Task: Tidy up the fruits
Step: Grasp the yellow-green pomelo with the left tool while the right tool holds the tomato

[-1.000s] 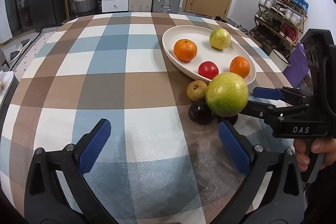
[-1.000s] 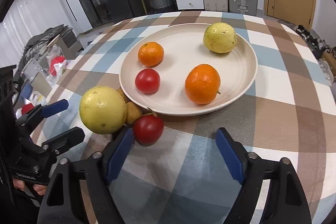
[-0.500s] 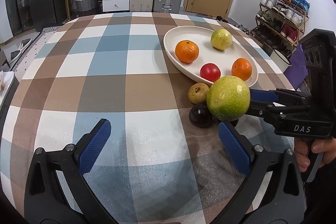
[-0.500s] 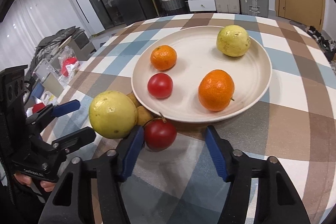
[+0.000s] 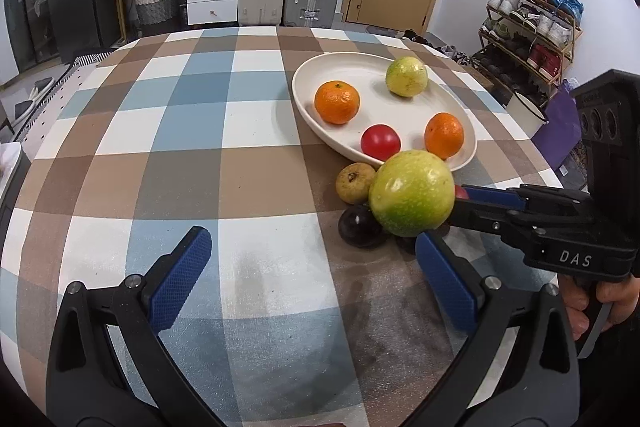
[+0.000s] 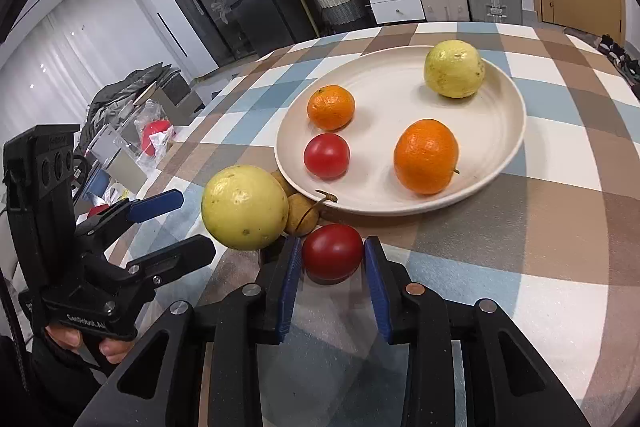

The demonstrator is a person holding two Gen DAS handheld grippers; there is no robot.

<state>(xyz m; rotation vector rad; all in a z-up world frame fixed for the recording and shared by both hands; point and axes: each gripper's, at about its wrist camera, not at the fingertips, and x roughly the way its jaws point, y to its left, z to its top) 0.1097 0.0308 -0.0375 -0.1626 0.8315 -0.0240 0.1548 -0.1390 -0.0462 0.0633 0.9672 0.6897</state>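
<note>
A red tomato [image 6: 332, 257] on the checked tablecloth [image 6: 540, 251] is flanked by the blue pads of the right gripper [image 6: 331, 267]; the jaws are drawn in close on either side of it, though firm contact cannot be confirmed. The tomato sits just in front of the rim of a cream plate [image 6: 508, 147]. On the plate are seen two oranges [image 6: 426, 157], a smaller tomato [image 6: 326, 155] and a yellow-green guava [image 6: 454, 69], all apart from one another. Just beside the plate's near rim a large yellow-green guava [image 6: 244, 207] is seen, with a small brown pear [image 6: 301, 214] tucked behind it. In the left wrist view a dark plum [image 5: 360, 226] is seen lying against that guava [image 5: 411, 193] and the pear [image 5: 354, 183]. The left gripper [image 5: 316, 277] is held with its jaws spread wide and nothing between them, above bare cloth short of the fruit cluster. From the right wrist view, the left gripper [image 6: 168, 223] is found to the left of the large guava, fingers parted.
</note>
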